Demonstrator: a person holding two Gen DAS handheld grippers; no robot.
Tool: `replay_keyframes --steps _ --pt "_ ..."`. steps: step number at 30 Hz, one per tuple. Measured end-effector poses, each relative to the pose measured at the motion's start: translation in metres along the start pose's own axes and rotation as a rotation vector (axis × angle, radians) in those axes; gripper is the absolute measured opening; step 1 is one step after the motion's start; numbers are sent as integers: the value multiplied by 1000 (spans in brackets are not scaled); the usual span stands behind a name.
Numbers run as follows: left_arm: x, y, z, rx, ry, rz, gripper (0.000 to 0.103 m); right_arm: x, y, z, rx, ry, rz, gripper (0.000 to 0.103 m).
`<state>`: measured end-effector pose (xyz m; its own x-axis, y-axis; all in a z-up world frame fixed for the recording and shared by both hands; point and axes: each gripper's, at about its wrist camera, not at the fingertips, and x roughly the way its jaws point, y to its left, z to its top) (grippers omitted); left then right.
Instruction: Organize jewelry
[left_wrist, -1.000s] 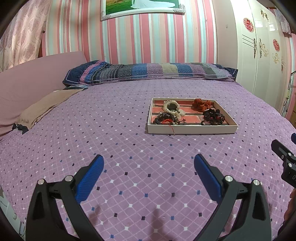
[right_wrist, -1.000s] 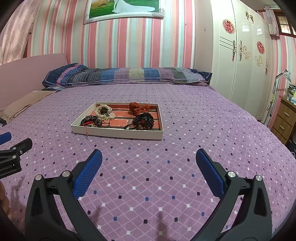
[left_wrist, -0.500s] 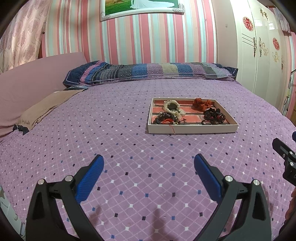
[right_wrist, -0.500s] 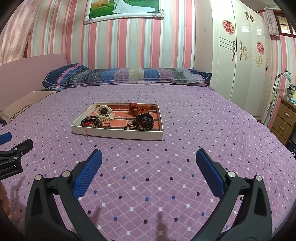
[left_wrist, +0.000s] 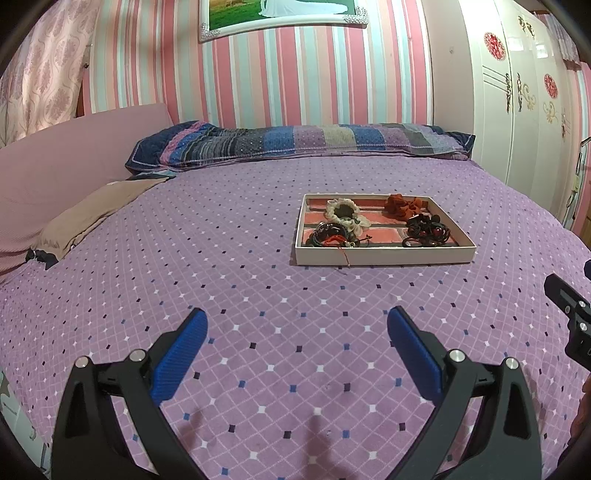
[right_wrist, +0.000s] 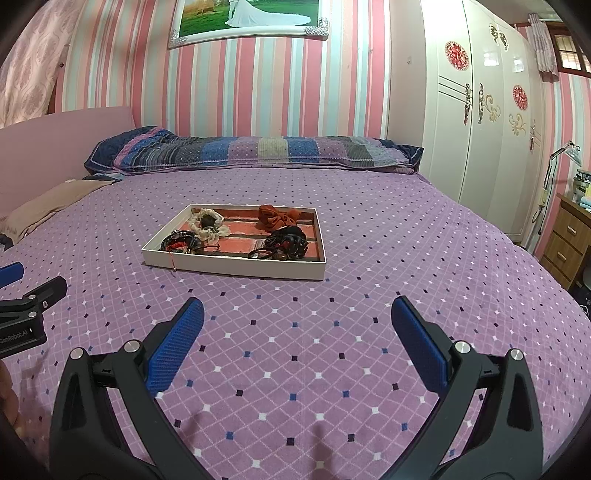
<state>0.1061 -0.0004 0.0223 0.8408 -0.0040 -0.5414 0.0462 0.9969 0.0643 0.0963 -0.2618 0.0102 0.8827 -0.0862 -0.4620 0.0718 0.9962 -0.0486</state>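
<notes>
A white tray (left_wrist: 384, 256) with a red lining lies on the purple bedspread, ahead of both grippers. It holds a cream scrunchie (left_wrist: 342, 212), a rust-red scrunchie (left_wrist: 402, 206), a pile of black bands with red thread (left_wrist: 330, 236) and a pile of black and red bands (left_wrist: 426, 229). The tray also shows in the right wrist view (right_wrist: 236, 265). My left gripper (left_wrist: 297, 323) is open and empty above the bedspread. My right gripper (right_wrist: 296, 312) is open and empty, well short of the tray.
A striped pillow (left_wrist: 299, 142) lies along the head of the bed. A tan cloth (left_wrist: 88, 218) lies at the left. A white wardrobe (right_wrist: 480, 122) and a wooden drawer unit (right_wrist: 567, 240) stand to the right of the bed.
Both views have shifted very slightly; the tray sits a touch further away in the left wrist view. Both grippers stay open and empty.
</notes>
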Motion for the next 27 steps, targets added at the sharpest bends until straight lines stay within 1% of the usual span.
replay_keyframes --steps 9,27 --pt "1 0 1 12 3 -9 96 0 1 0 -3 0 1 99" --pt "3 -2 -2 13 1 -1 96 1 1 0 -6 3 1 99"
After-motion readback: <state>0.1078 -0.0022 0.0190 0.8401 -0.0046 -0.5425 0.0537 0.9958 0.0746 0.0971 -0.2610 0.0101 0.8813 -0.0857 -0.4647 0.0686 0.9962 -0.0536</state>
